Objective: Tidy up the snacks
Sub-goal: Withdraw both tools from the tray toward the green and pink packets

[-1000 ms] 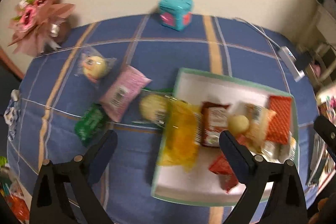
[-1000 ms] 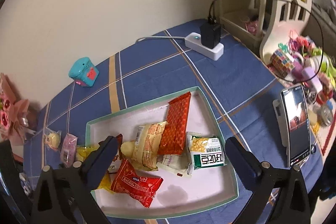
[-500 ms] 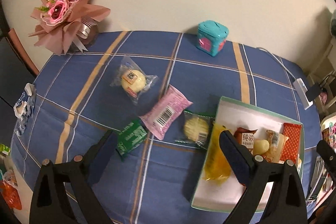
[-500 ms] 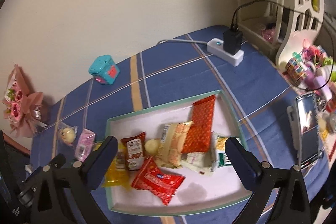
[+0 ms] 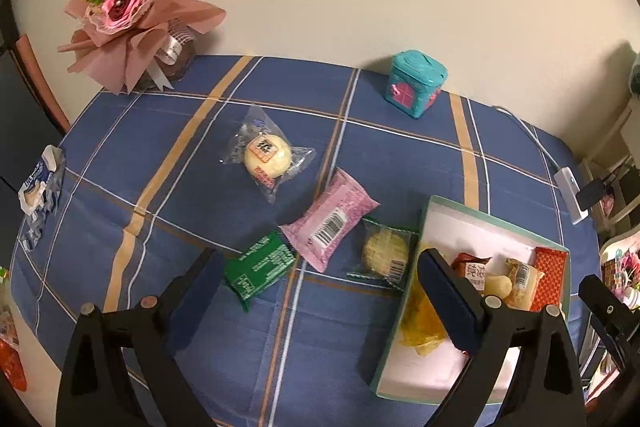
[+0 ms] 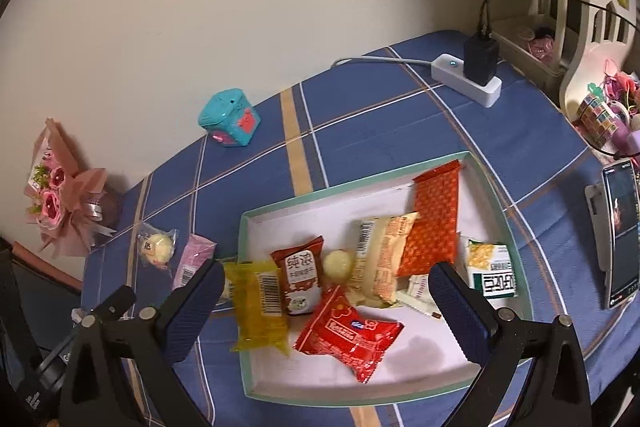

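A white tray with a green rim (image 6: 360, 185) (image 5: 472, 211) holds several snack packets, among them a red one (image 6: 352, 337) and an orange one (image 6: 436, 223). A yellow packet (image 6: 258, 303) lies over its left rim. On the blue cloth lie a clear-wrapped bun (image 5: 266, 157), a pink packet (image 5: 330, 219), a green packet (image 5: 260, 269) and a round cookie pack (image 5: 384, 255). My left gripper (image 5: 320, 291) is open and empty above the green and pink packets. My right gripper (image 6: 328, 303) is open and empty above the tray.
A teal toy box (image 5: 416, 83) and a pink flower bouquet (image 5: 136, 7) stand by the wall. A power strip with a charger (image 6: 472, 75) lies at the back right. A phone (image 6: 620, 231) and a shelf of trinkets (image 6: 600, 107) are at the right.
My left gripper has drawn back and swung left, from over the tray to over the loose packets. My right gripper has shifted slightly; the tray now sits more central.
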Available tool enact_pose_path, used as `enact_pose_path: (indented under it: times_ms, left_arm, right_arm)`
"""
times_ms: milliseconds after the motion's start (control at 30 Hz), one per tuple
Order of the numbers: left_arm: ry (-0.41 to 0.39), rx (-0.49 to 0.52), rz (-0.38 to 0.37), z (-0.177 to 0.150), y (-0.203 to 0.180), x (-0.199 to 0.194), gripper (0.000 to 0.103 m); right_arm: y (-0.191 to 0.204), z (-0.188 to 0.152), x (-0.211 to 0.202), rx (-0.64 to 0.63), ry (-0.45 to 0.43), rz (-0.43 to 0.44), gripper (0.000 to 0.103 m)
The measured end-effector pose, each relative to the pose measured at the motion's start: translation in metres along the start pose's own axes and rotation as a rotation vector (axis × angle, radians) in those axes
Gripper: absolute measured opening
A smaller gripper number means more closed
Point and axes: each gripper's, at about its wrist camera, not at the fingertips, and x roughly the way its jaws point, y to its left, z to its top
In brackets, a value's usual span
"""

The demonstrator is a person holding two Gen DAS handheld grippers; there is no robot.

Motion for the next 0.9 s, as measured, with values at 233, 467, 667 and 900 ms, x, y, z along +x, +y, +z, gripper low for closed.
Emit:
enact_pose_path:
  times_ms: [233, 467, 667, 900]
  left_arm:
    - [0.023, -0.062, 0.019, 0.005, 0.028, 0.007, 0.098]
    - [0.069, -0.122, 0.057, 0.009, 0.068, 0.020, 0.098]
    - [0.079, -0.164, 0.076, 0.013, 0.100, 0.023, 0.098]
    - [0.112, -0.198, 0.073, 0.012, 0.123, 0.037, 0.098]
  right_arm:
    - [0.023, -0.006, 0.010, -0.053, 0.020, -0.017, 0.103]
    - [0.047, -0.014, 0.028, -0.078, 0.080, 0.006, 0.103]
    - [0.082, -0.027, 0.041, -0.136, 0.111, 0.029, 0.103]
    - [0.129, -0.047, 0.057, -0.224, 0.136, 0.053, 0.103]
